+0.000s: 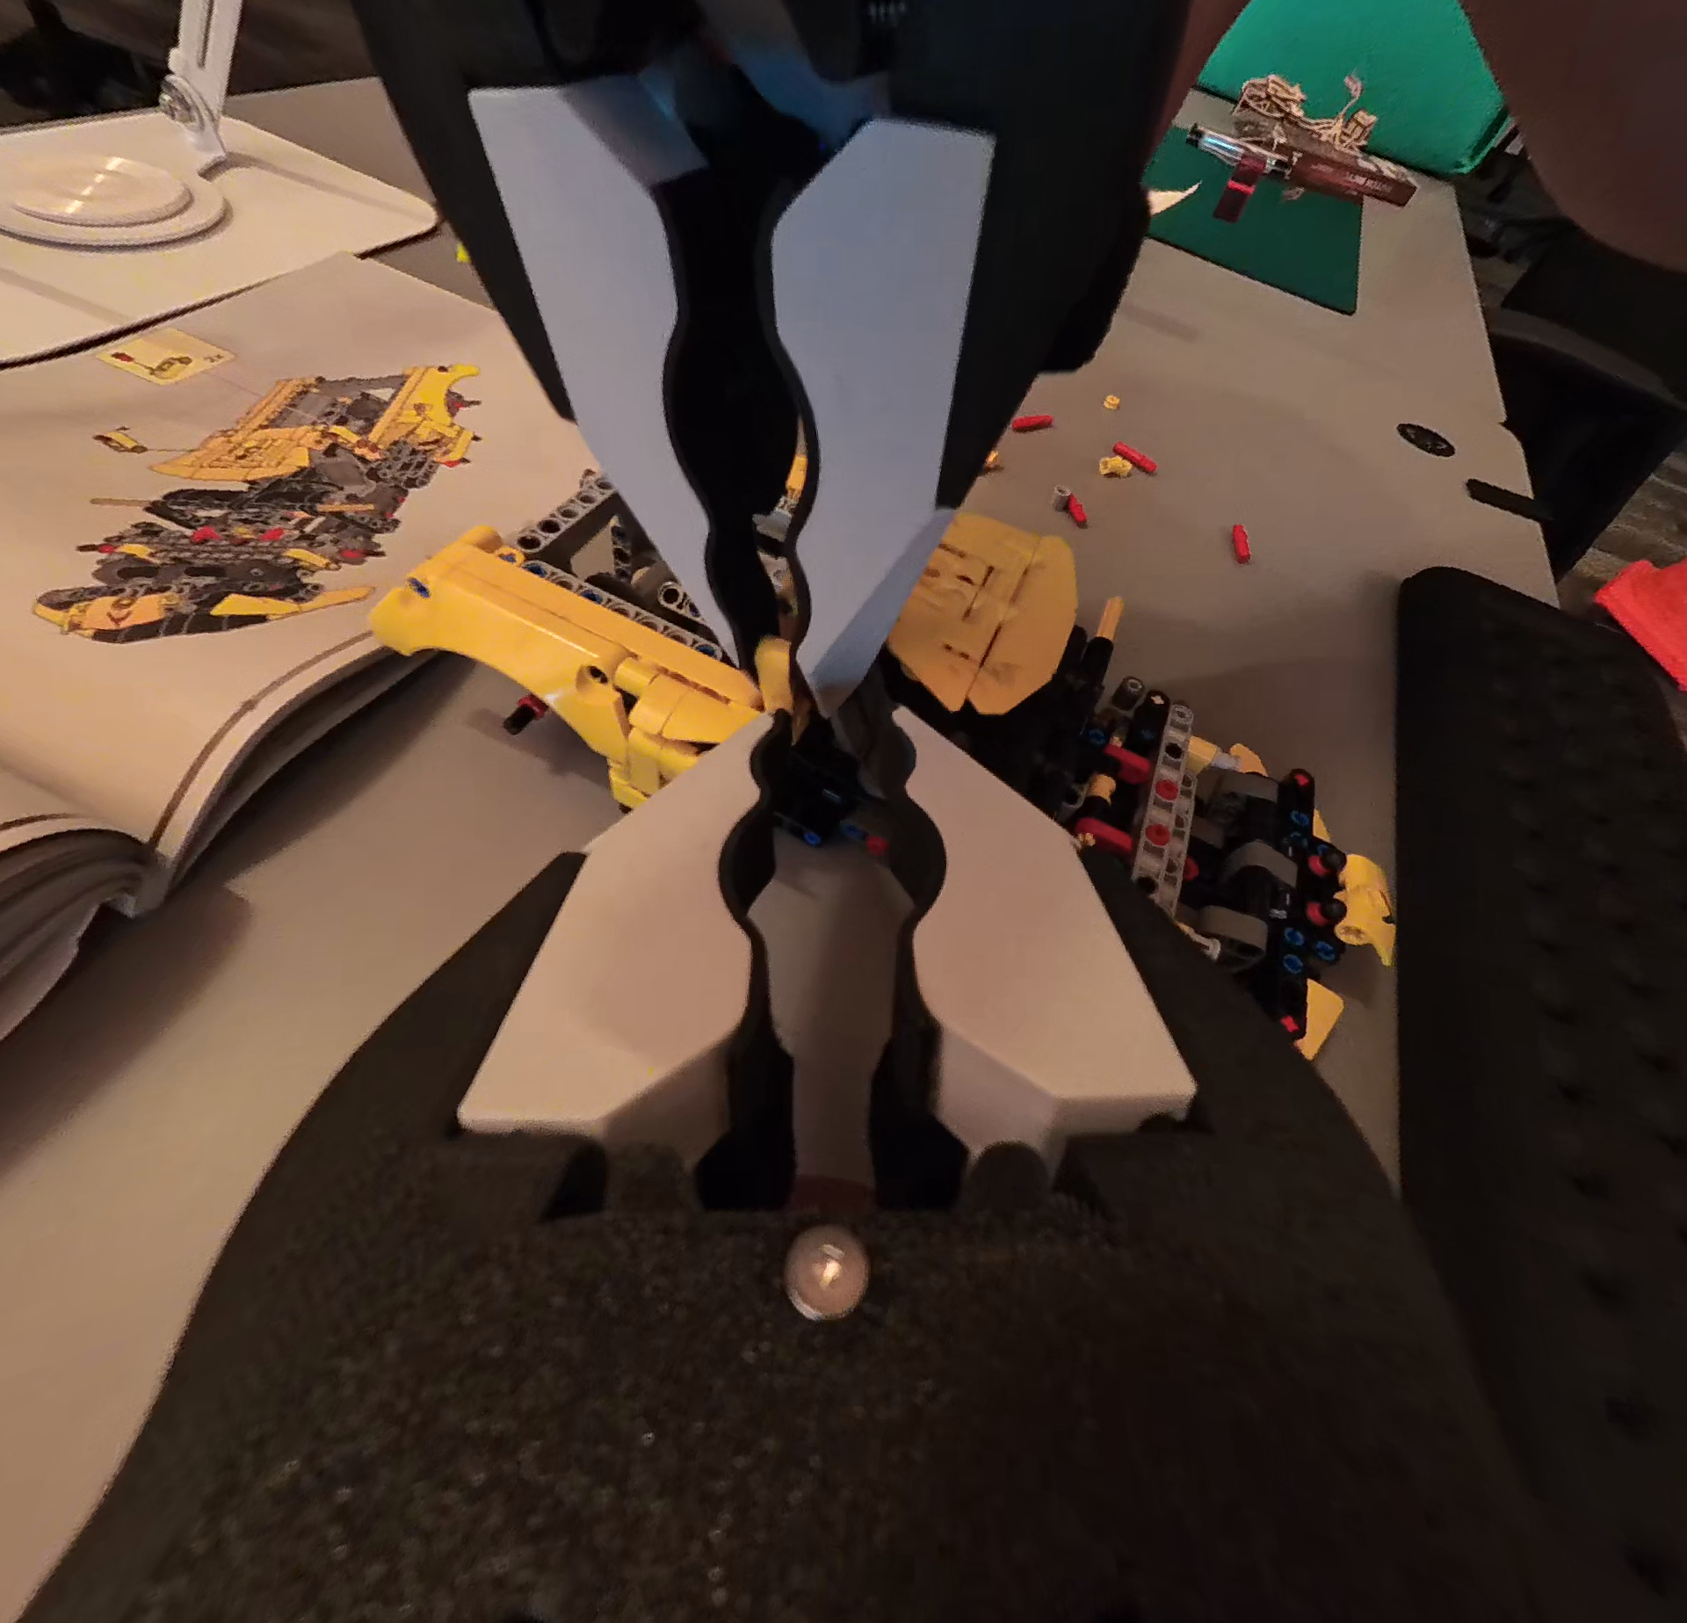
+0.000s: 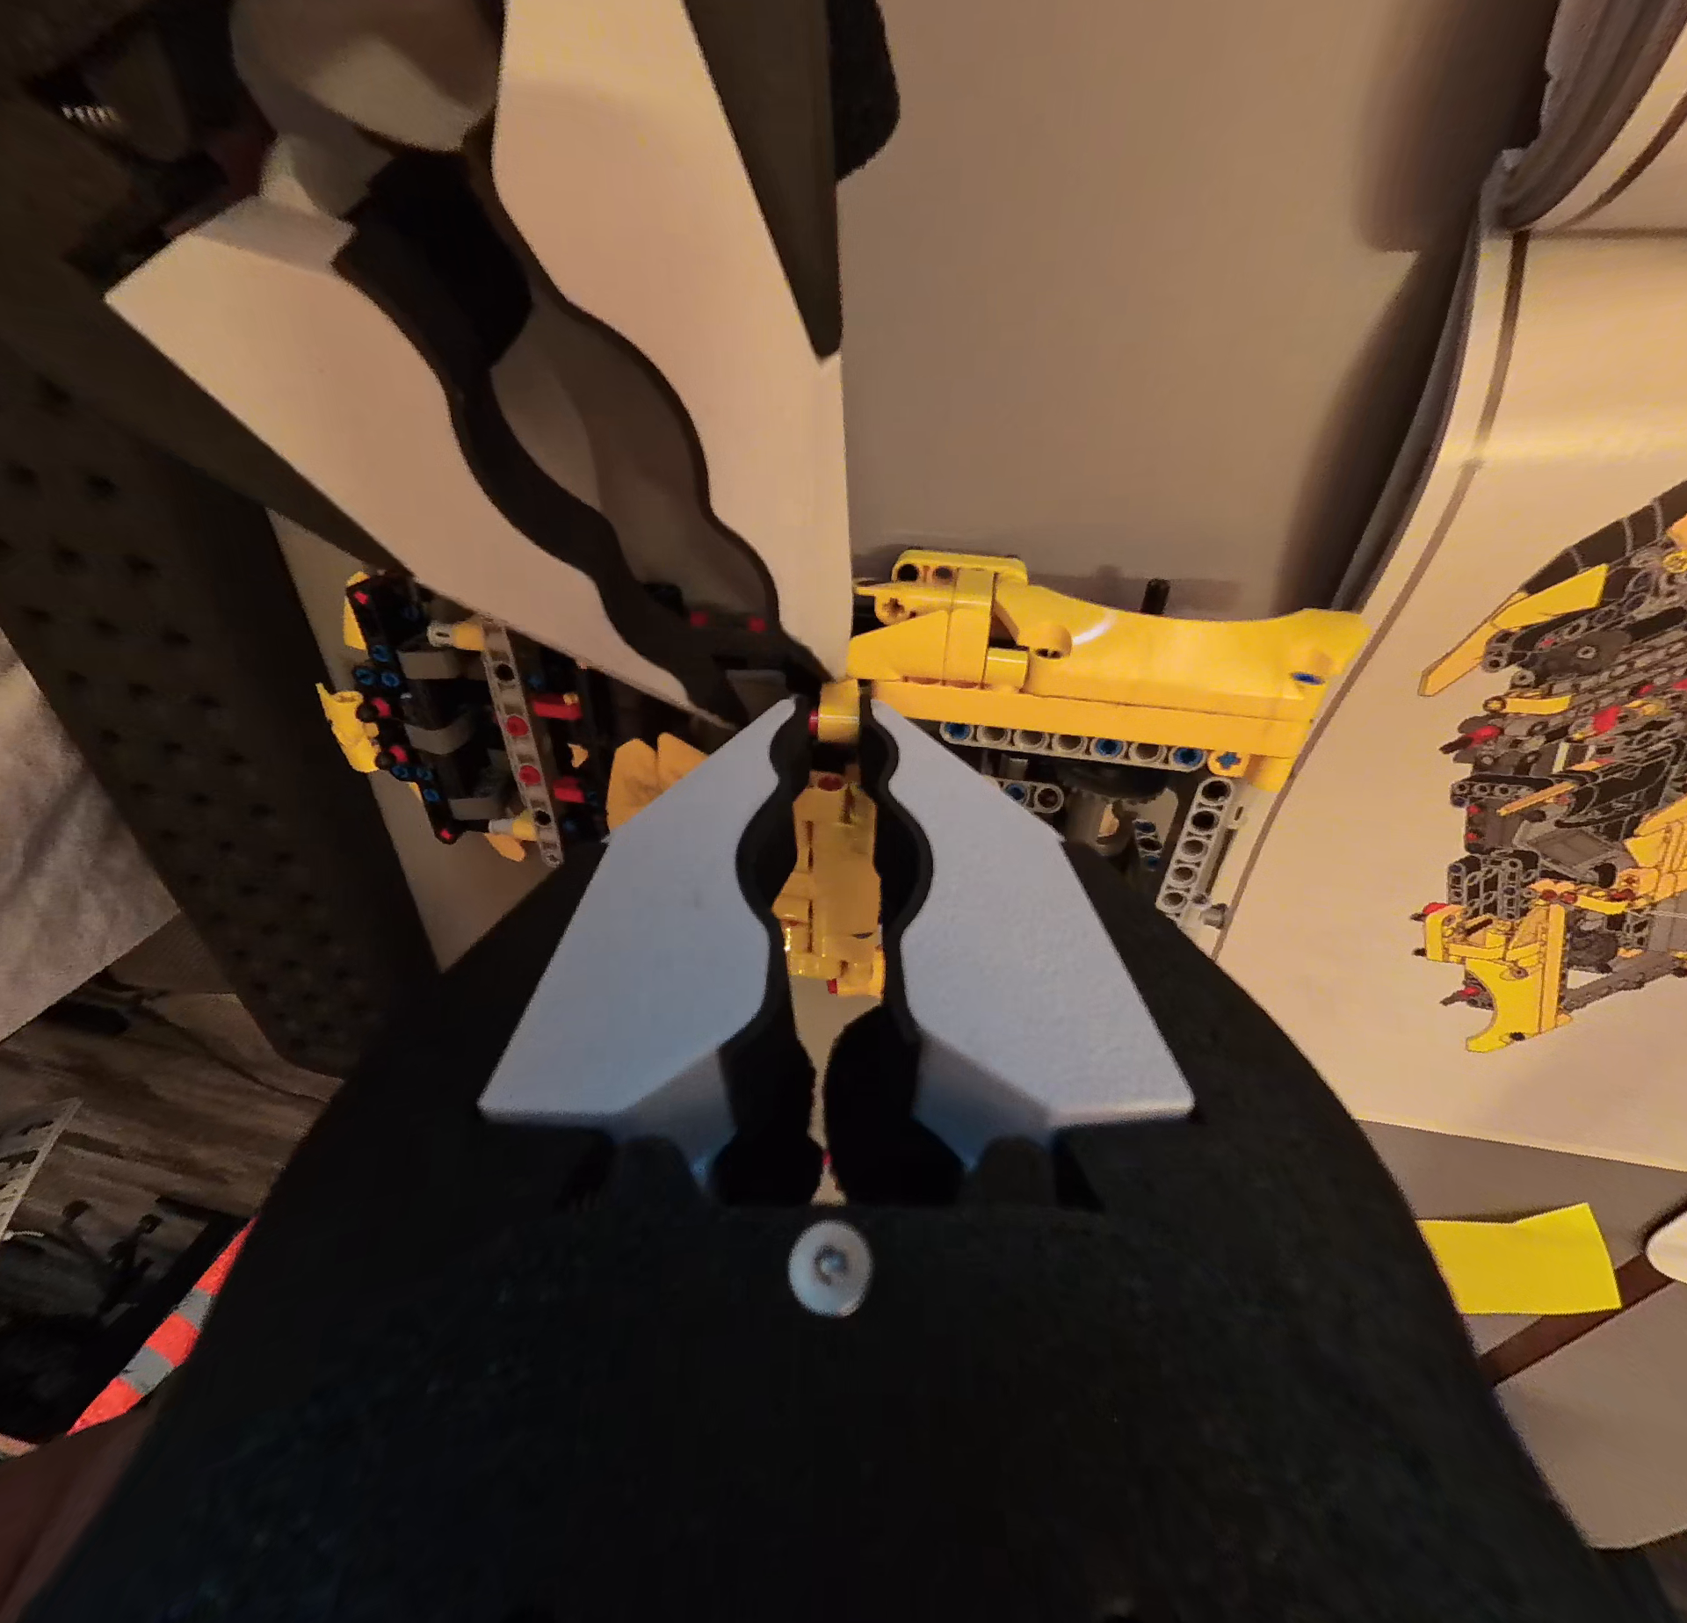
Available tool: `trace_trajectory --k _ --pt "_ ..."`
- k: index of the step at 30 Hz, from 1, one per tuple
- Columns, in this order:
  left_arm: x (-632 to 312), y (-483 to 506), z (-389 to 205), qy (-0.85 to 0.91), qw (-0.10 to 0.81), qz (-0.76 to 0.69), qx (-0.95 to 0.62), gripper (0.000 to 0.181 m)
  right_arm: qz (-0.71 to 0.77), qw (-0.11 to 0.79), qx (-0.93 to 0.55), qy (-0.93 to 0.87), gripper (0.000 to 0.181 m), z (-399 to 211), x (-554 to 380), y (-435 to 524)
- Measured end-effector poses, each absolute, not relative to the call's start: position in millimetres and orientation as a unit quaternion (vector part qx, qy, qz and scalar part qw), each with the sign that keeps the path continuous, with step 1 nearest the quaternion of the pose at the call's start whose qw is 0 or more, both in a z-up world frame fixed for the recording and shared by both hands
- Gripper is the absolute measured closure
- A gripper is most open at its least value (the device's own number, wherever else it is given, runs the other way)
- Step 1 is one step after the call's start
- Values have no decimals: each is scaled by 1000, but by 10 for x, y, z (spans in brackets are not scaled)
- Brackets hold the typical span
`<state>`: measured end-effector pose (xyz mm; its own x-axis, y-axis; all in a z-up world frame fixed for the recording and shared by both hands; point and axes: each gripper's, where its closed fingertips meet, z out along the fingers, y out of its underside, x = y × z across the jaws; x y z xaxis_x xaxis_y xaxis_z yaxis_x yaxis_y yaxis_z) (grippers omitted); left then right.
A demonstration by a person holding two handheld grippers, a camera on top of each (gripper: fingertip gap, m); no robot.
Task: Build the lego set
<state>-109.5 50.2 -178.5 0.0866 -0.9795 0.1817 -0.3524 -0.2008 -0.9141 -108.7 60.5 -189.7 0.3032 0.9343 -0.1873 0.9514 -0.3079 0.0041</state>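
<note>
A yellow and black lego model lies on the grey table (image 1: 365, 940). Its long yellow arm (image 1: 566, 639) points left; it also shows in the right wrist view (image 2: 1095, 666). My left gripper (image 1: 835, 726) is closed around a black block of the model (image 1: 812, 799). My right gripper (image 2: 835, 712) is shut on a small yellow piece (image 2: 835, 716) and holds it at the end of the yellow arm. In the left wrist view the right gripper (image 1: 785, 680) comes down from above, tip to tip with the left one. A yellow assembly (image 2: 831, 894) shows between the right fingers.
An open instruction booklet (image 1: 228, 529) lies at the left. A black, grey and red subassembly (image 1: 1214, 849) and a yellow panel (image 1: 986, 611) lie to the right. Loose red and yellow pins (image 1: 1132, 458) are scattered behind. A black perforated chair back (image 1: 1534, 849) stands at the right edge. Both grippers' tips are close together, under 4 cm apart.
</note>
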Motion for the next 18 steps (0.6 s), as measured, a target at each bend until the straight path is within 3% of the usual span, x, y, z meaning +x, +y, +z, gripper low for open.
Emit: trace_trajectory --k 18 --pt "-1005 483 -1802 527 343 -439 -642 162 -69 78 811 575 173 -1896 -984 596"
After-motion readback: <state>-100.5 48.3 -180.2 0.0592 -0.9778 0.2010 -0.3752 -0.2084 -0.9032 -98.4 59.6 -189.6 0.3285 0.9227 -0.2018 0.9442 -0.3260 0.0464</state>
